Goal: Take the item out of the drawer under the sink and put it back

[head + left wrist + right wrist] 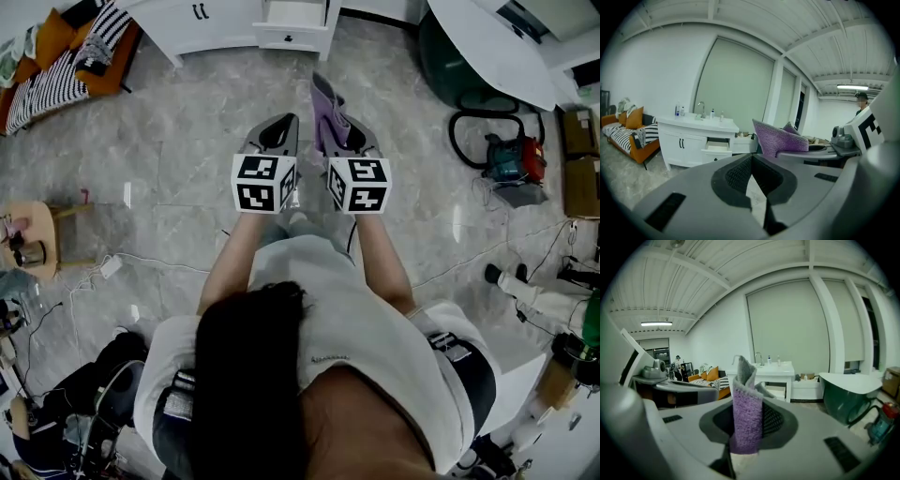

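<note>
The right gripper [351,139] is pinching a purple cloth [326,108] upright between its jaws, well away from the open drawer [292,37]. The left gripper [278,134] is carrying nothing, its jaws seemingly closed together.

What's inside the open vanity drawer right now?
The open drawer shows only a bare white bottom in the head view; its rear runs off the frame. The purple towel is clamped in the right gripper.

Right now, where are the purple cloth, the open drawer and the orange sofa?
purple cloth [747,418], right gripper view, its purple middle
open drawer [305,37], head view, its white front panel
orange sofa [650,149], left gripper view, its orange base
</note>
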Available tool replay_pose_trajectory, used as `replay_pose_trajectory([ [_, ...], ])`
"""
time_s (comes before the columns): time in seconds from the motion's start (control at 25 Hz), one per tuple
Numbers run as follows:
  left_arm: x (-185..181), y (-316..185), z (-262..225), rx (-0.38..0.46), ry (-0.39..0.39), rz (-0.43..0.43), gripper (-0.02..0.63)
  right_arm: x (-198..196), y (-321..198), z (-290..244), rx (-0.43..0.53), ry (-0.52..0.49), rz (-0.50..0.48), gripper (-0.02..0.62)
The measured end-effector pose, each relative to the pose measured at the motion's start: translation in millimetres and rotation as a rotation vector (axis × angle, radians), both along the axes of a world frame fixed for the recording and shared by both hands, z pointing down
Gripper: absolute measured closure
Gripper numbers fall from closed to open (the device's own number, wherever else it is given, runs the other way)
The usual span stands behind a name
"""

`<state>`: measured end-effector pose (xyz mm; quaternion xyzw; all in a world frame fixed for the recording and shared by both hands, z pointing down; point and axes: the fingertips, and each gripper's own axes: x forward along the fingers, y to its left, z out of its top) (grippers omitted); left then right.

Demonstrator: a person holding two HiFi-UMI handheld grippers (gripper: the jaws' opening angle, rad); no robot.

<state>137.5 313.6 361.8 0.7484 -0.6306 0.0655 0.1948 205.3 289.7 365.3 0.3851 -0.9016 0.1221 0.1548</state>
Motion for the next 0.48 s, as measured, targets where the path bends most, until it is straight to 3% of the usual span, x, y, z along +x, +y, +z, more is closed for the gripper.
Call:
replay_pose_trajectory([
  [0.48,-5.9,-15.1,-8.2,0.035,0.005,-0.047,0.601,3.4,-14.4,-2.9,0.012,0.014,-0.008,0.494],
])
